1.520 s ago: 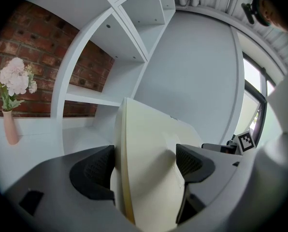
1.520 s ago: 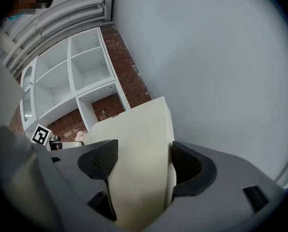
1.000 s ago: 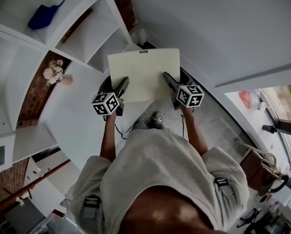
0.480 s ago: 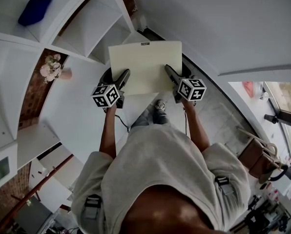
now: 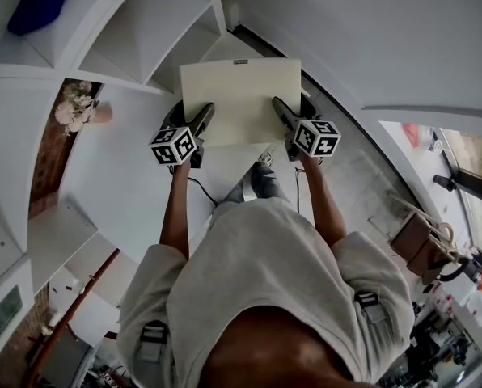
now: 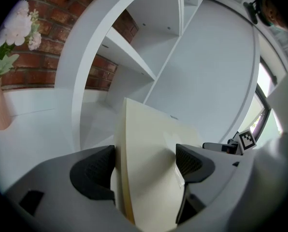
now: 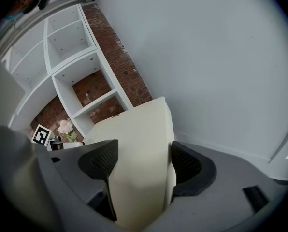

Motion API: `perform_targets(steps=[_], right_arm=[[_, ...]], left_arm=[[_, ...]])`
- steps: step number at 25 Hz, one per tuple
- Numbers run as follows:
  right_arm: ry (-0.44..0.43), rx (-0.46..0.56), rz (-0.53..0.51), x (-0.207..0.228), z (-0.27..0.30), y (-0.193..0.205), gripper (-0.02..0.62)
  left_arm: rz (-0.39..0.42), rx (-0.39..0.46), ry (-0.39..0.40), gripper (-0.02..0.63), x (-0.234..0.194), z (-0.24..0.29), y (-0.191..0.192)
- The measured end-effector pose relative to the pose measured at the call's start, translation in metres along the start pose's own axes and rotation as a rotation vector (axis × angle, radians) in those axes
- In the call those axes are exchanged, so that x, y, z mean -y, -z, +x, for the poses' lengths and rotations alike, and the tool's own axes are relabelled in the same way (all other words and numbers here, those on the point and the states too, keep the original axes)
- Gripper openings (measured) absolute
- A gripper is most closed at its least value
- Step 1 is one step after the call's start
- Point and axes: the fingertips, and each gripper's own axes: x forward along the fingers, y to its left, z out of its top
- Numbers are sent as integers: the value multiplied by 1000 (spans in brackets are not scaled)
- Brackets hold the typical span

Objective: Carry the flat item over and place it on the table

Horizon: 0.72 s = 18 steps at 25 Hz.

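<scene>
A flat cream-coloured board is held level in front of the person, clear of any surface. My left gripper is shut on its near left edge. My right gripper is shut on its near right edge. In the left gripper view the board stands edge-on between the two dark pads, and the right gripper's marker cube shows beyond it. In the right gripper view the board fills the gap between the jaws.
White open shelving stands to the left, backed by a brick wall. A pink vase of flowers sits on the white table top under the left arm. A plain white wall runs along the right. Brown bags lie at lower right.
The person has stepped forward with the board, held in both grippers. The shelves and the vase have slid up and left in the head view. Both grips are unchanged.
</scene>
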Motion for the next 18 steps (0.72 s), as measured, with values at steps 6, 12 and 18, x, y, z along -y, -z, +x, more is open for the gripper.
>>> perform_targets(steps=[6,12,18], right_arm=[[25,-37,10,7,16,16,365],[40,-73,22,17,26,29,365],[49,-109,34,23,36,45,364]], left_arm=[[-25,-36,7,405,-18,15,15],[-46,-66,4,406,-27,26,30],[-69,-96,-3,405,-38,33,46]])
